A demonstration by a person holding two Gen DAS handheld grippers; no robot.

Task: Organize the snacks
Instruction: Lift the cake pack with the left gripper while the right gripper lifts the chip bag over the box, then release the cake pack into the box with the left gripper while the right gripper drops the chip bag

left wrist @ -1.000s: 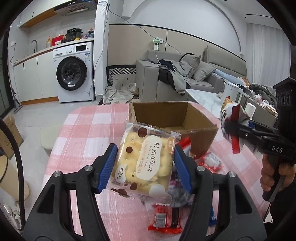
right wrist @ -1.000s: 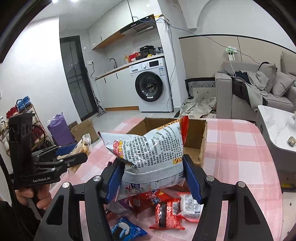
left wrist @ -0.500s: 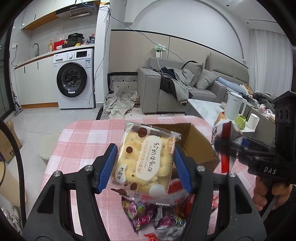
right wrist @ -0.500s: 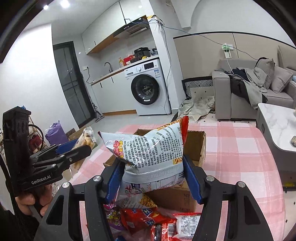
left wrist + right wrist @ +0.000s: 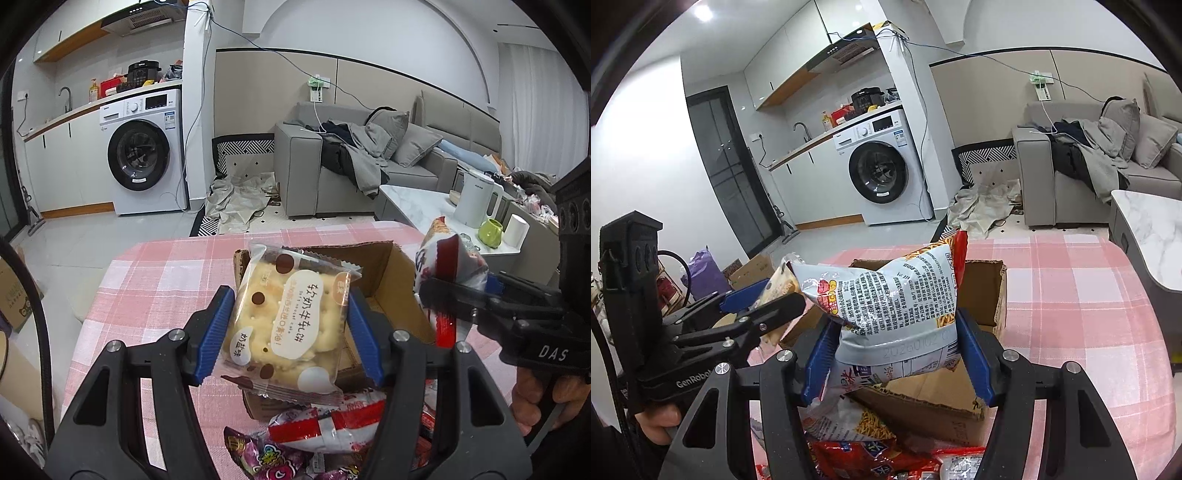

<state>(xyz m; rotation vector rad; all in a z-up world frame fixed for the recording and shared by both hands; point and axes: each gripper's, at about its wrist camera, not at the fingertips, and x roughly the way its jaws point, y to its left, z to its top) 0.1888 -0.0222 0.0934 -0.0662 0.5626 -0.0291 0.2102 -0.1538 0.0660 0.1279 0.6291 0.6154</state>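
Left claw (image 5: 290, 325) clamped on a flat cracker packet (image 5: 291, 321), blue pads pressing its two long edges; long axis of the packet running up and away along the fingers, top seam leaning toward the upper right of the frame. Right claw (image 5: 895, 354) closed on a puffed silver snack bag (image 5: 886, 306), gripped low across its width, red top corner reaching up past centre frame.

Open cardboard box (image 5: 388, 280) directly ahead of and below both loads: in the left wrist view, mouth just behind the packet, slightly right of centre; in the right wrist view, mouth behind the bag and front wall (image 5: 938, 391) under it. Right claw seen at the right edge of the left wrist view, level with the box's right wall and seemingly the closer of the two to the opening, though hard to judge through the fisheye. Coming move probably a short push forward and down over the near wall, then a release.

Loose snacks (image 5: 317, 439) heaped on the pink checked surface (image 5: 147, 288) at the bottom of both frames, partly covered by the claw arms. Box floor mostly hidden behind packet and bag, so contents unknown. Near rim of the box also masked. Only parts of the hands visible at the frame edges.
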